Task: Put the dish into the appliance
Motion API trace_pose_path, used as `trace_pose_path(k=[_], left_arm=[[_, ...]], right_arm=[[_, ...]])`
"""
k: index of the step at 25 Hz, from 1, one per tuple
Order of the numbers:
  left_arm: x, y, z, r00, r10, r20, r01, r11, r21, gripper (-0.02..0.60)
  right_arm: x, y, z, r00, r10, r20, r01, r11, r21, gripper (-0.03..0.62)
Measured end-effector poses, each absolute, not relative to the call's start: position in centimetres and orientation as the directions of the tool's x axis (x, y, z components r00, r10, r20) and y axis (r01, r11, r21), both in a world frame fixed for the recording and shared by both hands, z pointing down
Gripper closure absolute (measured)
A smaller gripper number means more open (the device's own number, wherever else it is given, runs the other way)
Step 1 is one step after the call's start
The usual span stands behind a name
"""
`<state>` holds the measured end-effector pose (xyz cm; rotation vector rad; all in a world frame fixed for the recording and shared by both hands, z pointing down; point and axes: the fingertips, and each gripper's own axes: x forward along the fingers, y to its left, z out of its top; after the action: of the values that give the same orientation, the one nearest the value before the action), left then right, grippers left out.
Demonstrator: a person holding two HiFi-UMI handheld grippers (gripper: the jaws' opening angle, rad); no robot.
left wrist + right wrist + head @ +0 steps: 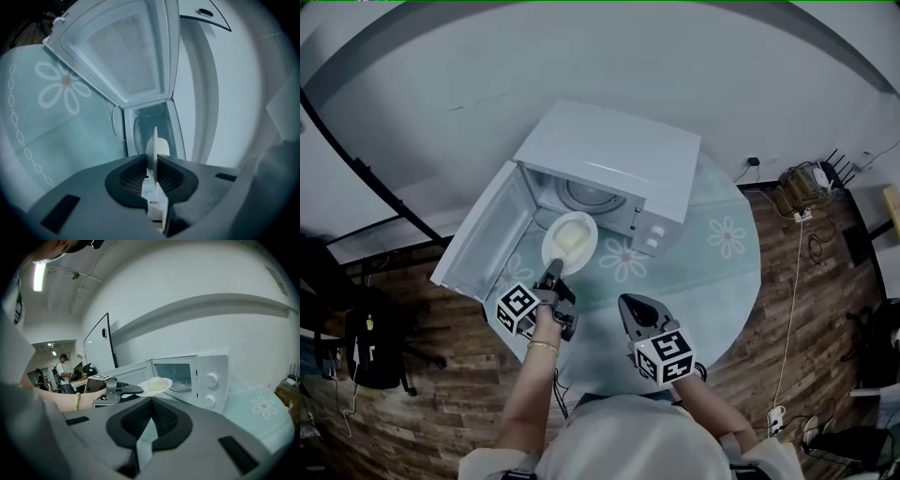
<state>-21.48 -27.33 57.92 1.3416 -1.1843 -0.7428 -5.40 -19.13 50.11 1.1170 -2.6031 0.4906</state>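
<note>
Table (pixel 727 281) held microwave (pixel 619 159), door (pixel 483 239) open. Left gripper (pixel 551 276) clamped plate (pixel 570 239) rim near opening. Right gripper (pixel 629 306) was closed, empty.

Smooth white microwave (pixel 614 155), satin painted metal by the look. The dish (pixel 570 239) gleams pale and glossy. Tablecloth (pixel 712 272) smooth, faintly shiny. Floor (pixel 816 356) grainy wood planks. Right gripper (pixel 151 400) matt grey plastic.
</note>
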Motion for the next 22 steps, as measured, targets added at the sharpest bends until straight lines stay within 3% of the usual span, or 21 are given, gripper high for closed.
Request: trace_pose_path(k=[22], left_arm=[[-22.0,-37.6,64.8,0.277,-0.912,0.302,-0.208,0.25,0.945,0.534]], right_arm=[[-5.5,-24.3,52.9,-0.683,-0.598,0.419,-0.717,0.658,-0.23,0.589]])
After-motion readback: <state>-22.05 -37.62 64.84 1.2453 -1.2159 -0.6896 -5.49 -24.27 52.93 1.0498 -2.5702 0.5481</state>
